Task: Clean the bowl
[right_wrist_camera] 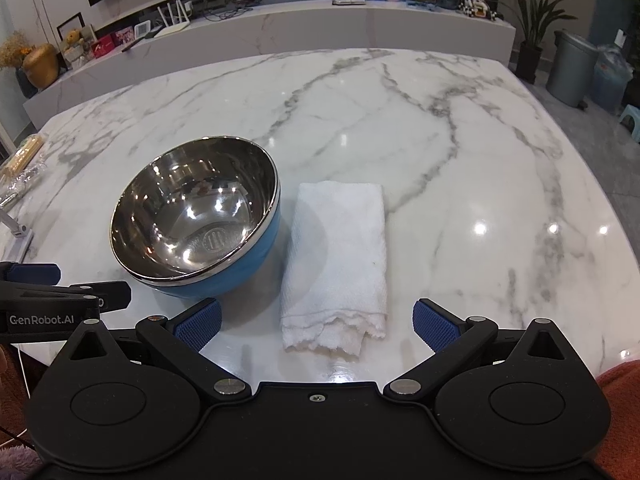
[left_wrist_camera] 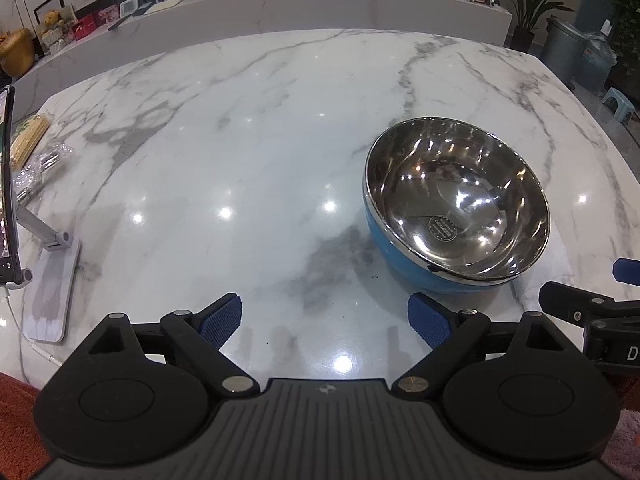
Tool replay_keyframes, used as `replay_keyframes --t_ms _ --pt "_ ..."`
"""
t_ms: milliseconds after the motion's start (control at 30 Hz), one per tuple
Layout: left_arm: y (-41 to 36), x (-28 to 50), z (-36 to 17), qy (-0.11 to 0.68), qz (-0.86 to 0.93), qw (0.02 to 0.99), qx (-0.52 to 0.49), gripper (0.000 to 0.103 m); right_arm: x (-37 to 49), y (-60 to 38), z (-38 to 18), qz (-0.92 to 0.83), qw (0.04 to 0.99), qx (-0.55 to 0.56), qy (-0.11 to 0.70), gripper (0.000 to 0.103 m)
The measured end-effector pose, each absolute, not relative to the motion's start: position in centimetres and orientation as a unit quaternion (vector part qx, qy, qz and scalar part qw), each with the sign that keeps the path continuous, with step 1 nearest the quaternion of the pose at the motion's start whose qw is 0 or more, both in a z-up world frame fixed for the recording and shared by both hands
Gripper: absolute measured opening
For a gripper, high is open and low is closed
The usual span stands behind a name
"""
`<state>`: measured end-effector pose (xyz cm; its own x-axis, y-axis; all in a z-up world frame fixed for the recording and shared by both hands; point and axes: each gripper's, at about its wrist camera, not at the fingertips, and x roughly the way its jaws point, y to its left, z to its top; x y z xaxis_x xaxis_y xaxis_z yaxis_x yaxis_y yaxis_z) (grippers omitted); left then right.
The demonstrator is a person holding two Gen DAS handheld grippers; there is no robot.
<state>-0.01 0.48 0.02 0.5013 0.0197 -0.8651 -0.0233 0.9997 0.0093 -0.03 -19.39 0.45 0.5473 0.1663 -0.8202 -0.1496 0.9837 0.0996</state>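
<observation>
Steel bowl [right_wrist_camera: 196,216] with blue outside on marble surface [right_wrist_camera: 440,140], touching folded white cloth [right_wrist_camera: 336,264]. Shiny, hard, light, likely slippery: best pinched at rim. Cloth soft, floppy. Left tongs [left_wrist_camera: 324,320], right tongs [right_wrist_camera: 316,324] wide apart, empty.

Marble table [right_wrist_camera: 400,92] w/ glare – TV console [right_wrist_camera: 280,36], plant [right_wrist_camera: 532,12] behind.

The left tool [left_wrist_camera: 325,322] is held low and level, its two blue-padded fingers [left_wrist_camera: 222,320] spread wide apart with nothing between them. The right tool [right_wrist_camera: 316,326] sits at much the same height, its fingers [right_wrist_camera: 436,326] likewise spread wide and holding nothing. The two are side by side and close: each shows at the edge of the other's view, the right tool [left_wrist_camera: 592,312] just beside the left.
</observation>
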Motion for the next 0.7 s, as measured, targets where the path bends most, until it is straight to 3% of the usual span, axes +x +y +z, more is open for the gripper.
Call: replay_keyframes --t_ms 700 --pt "0.79 0.15 -0.18 0.506 0.016 0.862 -0.003 0.091 0.01 -19.13 0.33 0.099 0.877 0.000 0.470 0.102"
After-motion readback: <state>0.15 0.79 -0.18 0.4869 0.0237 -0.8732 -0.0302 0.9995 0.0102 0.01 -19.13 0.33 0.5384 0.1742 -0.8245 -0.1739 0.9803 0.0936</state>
